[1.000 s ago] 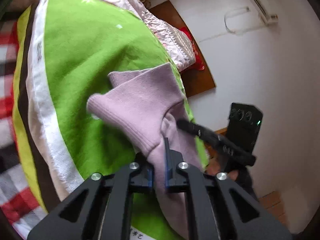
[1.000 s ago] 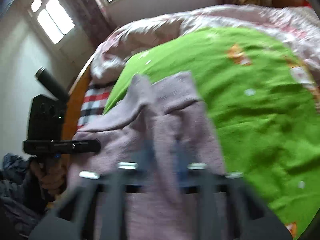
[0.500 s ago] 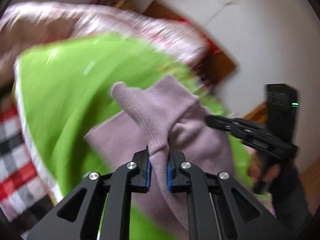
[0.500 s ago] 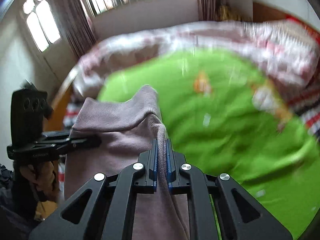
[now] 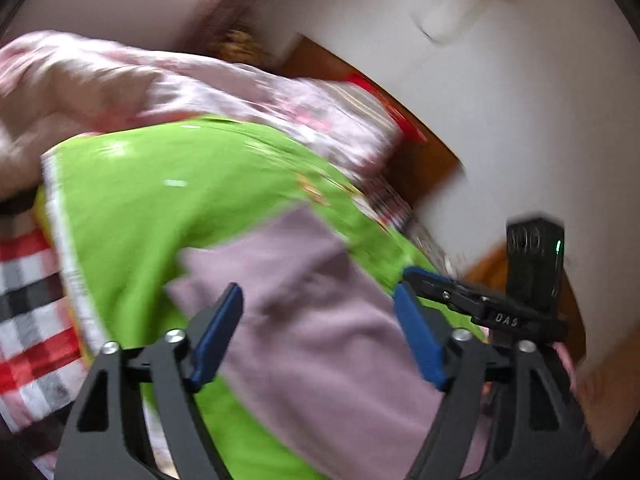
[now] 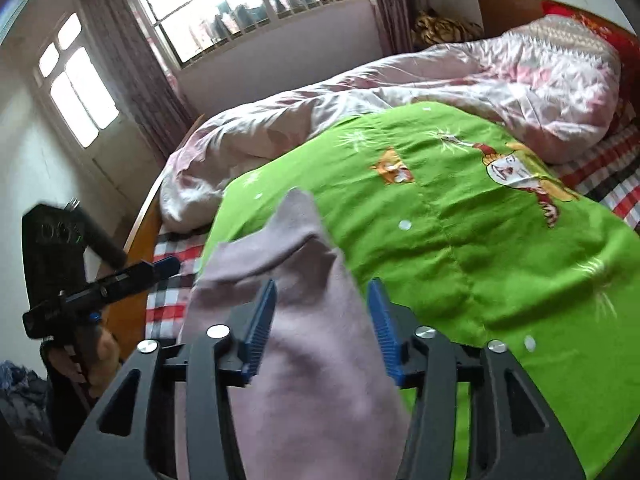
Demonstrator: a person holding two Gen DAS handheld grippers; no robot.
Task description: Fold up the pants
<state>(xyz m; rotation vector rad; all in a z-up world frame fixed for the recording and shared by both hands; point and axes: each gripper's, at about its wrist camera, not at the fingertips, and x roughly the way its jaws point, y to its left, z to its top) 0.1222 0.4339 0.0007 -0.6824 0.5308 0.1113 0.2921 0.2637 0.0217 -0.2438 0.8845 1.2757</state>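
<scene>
Lying folded on the green blanket [image 6: 460,240]: the mauve pants [image 6: 304,360], cuff end raised in a peak toward the far side of the bed in the right wrist view.

Standing over that cloth with jaws parted: the left gripper [image 5: 320,336], blue pads [image 5: 218,332] well clear of the fabric on either side, jaws having just been opening, the pants running between them but not pinched. Gripping nothing.

Likewise spreading: the right gripper [image 6: 324,328], jaws having just been opening, a strip of the pants passing up between the ridged blue pads [image 6: 260,328]. Probably free of the pads here too, though the cloth is blurring against the left one and hiding any contact.

Showing at the edges: each gripper in the other's camera, the right one [image 5: 480,304] to the left gripper's right, the left one [image 6: 104,284] beside the checked sheet [image 6: 164,280]. Bunching beyond the blanket: a pink quilt [image 6: 440,80].
</scene>
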